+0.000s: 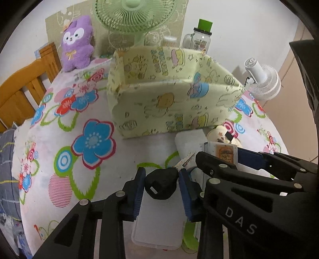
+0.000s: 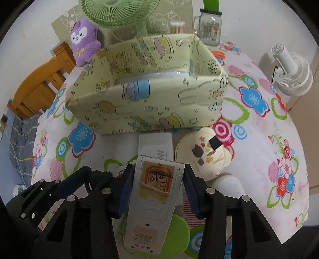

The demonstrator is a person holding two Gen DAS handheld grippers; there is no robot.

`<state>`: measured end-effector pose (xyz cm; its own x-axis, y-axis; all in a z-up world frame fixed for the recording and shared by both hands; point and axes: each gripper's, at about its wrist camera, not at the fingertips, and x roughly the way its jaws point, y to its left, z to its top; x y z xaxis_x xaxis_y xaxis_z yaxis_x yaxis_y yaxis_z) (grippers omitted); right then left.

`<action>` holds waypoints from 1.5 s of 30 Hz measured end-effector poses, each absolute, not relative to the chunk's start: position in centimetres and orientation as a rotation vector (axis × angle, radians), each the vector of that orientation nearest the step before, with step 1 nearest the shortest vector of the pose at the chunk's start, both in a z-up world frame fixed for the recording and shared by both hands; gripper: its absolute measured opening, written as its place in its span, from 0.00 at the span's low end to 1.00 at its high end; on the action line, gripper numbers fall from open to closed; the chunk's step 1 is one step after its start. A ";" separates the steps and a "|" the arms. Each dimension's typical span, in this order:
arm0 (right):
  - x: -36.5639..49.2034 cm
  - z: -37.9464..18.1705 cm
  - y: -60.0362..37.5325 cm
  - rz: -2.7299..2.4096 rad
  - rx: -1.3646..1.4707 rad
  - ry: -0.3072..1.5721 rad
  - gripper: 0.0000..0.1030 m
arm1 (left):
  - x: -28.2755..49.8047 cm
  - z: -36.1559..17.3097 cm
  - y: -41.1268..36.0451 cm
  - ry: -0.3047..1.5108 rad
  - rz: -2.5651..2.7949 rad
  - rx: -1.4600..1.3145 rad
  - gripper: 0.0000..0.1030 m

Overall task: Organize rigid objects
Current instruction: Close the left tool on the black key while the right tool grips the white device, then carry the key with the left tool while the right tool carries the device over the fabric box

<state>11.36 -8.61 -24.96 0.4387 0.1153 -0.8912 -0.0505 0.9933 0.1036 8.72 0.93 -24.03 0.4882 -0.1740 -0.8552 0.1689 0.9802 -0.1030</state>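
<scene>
A key [image 1: 162, 186] and a grey device [image 2: 153, 201] are being carried toward the box [image 2: 147, 111] at twelve o'clock; both are best lifted clear of its near wall before release. The left gripper [image 1: 161, 186] is being pinched nearly closed on the key's black head, the right gripper [image 2: 157, 191] half closed around the device.

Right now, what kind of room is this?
Probably a bedroom or similar home room: a purple plush toy and green fan sit on a floral-cloth table, with a wooden chair and bedding-like fabric beside it.
</scene>
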 end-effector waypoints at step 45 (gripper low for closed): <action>9.4 -11.8 -11.2 0.101 0.030 0.910 0.46 | 7.3 -12.0 -2.3 0.880 -0.138 -0.009 0.33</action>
